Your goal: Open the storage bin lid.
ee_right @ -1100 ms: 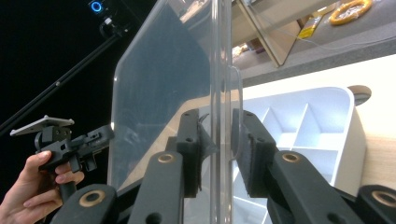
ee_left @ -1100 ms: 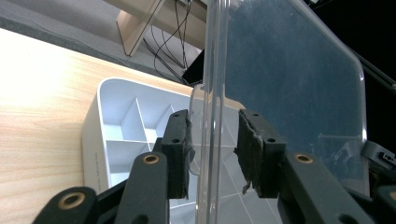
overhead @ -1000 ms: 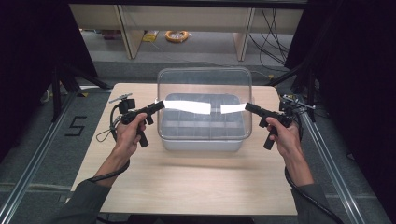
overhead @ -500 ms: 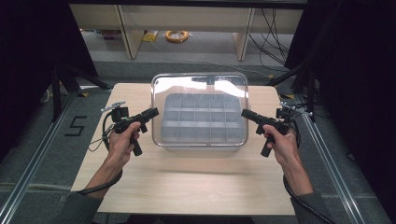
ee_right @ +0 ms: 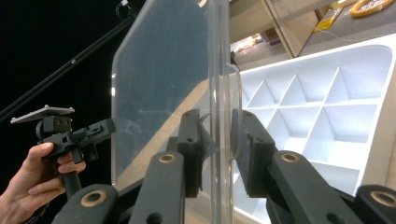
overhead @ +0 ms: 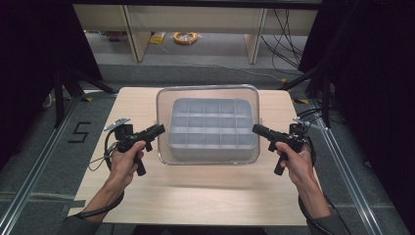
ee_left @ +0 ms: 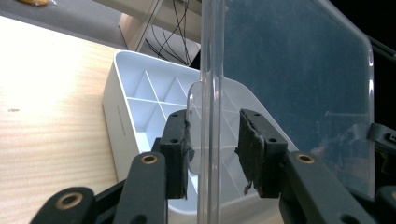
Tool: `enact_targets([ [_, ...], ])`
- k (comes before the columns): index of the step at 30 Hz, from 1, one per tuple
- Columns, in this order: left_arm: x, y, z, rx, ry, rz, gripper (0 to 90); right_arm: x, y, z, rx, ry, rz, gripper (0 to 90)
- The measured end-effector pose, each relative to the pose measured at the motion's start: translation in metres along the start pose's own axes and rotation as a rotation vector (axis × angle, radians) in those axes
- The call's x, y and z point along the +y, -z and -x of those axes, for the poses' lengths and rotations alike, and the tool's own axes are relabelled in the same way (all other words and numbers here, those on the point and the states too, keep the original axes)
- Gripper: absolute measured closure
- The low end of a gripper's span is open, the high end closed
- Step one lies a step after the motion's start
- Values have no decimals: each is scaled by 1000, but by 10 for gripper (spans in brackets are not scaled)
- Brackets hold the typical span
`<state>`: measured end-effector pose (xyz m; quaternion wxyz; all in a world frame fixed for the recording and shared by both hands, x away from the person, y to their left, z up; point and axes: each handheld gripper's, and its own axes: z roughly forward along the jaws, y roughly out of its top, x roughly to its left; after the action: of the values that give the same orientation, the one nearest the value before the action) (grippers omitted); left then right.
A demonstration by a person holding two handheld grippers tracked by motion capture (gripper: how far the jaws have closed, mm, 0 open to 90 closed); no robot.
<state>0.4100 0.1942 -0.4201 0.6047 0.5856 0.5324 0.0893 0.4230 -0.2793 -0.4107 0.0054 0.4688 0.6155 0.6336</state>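
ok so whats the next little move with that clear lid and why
Probably close both grippers on the clear lid before moving it. In the left gripper view the lid's edge sits between the left gripper pads with a gap beside the right-hand pad; the right gripper also straddles its edge. The lid hangs above the white divided tray, so a loose hold could let it slip.

The clear lid [ee_left: 299,93] is cut off at the top and bottom edges of the left gripper view. The white compartment tray [ee_right: 327,107] is cropped at the right edge of the right gripper view and partly veiled behind the lid there.
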Motion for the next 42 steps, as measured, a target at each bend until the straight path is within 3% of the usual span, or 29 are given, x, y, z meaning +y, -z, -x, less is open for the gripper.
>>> enact_targets([
  [2, -3, 1, 0, -2, 2, -6, 637, -3, 2, 0, 9, 2, 1, 738],
  [3, -4, 2, -1, -2, -7, -13, 637, -5, 3, -3, 3, -32, -11, 737],
  [4, -4, 2, -1, -2, -7, -13, 637, -5, 3, -3, 3, -32, -11, 737],
  [5, -7, 2, -1, -2, 7, -7, 636, -8, 4, -1, 2, 0, -3, 738],
  [6, -8, 3, -2, -1, -4, -15, 636, -10, 4, -3, 0, -28, -7, 739],
  [7, -9, 4, -2, 0, -8, -12, 636, -11, 4, -1, 4, 3, -5, 739],
  [10, -16, 5, -3, 5, -9, -22, 633, -15, 5, -2, 12, -28, -18, 739],
  [11, -16, 5, -3, 5, -9, -22, 634, -17, 4, 1, 1, 6, -15, 739],
  [12, -19, 6, -5, 5, -13, -26, 634, -17, 4, 1, 1, 6, -15, 739],
  [13, -24, 7, -7, 6, -10, -41, 634, -21, 4, 0, 1, -38, -21, 740],
  [14, -26, 8, -7, 11, -10, -46, 634, -22, 4, 3, 0, -2, -13, 740],
  [18, -35, 12, -10, 19, -5, -59, 633, -31, 3, 3, -3, -23, -23, 740],
  [19, -35, 12, -10, 19, -5, -59, 633, -33, 2, 5, 5, -1, -23, 740],
  [20, -37, 15, -11, 21, 0, -57, 634, -35, 2, 2, 2, -28, -31, 740],
  [25, -42, 23, -13, 25, -1, -56, 634, -44, 1, 0, -1, -6, -60, 739],
  [26, -42, 23, -13, 25, -1, -56, 635, -47, 1, -2, 5, -38, -61, 739],
  [27, -44, 26, -13, 28, -1, -57, 634, -48, 1, -1, 5, -19, -67, 739],
  [28, -45, 28, -13, 28, -3, -59, 634, -50, 2, -3, 4, -45, -67, 739],
  [29, -46, 29, -13, 27, -1, -59, 634, -51, 2, -2, 4, -15, -62, 739],
  [38, -66, 41, -7, 19, -15, -108, 635, -70, 18, -7, -1, -10, -84, 739],
  [40, -70, 42, -6, 14, -8, -118, 637, -74, 22, -10, -11, -38, -93, 739],
  [42, -72, 44, -6, 11, -8, -119, 637, -76, 24, -8, -9, -20, -90, 739],
])
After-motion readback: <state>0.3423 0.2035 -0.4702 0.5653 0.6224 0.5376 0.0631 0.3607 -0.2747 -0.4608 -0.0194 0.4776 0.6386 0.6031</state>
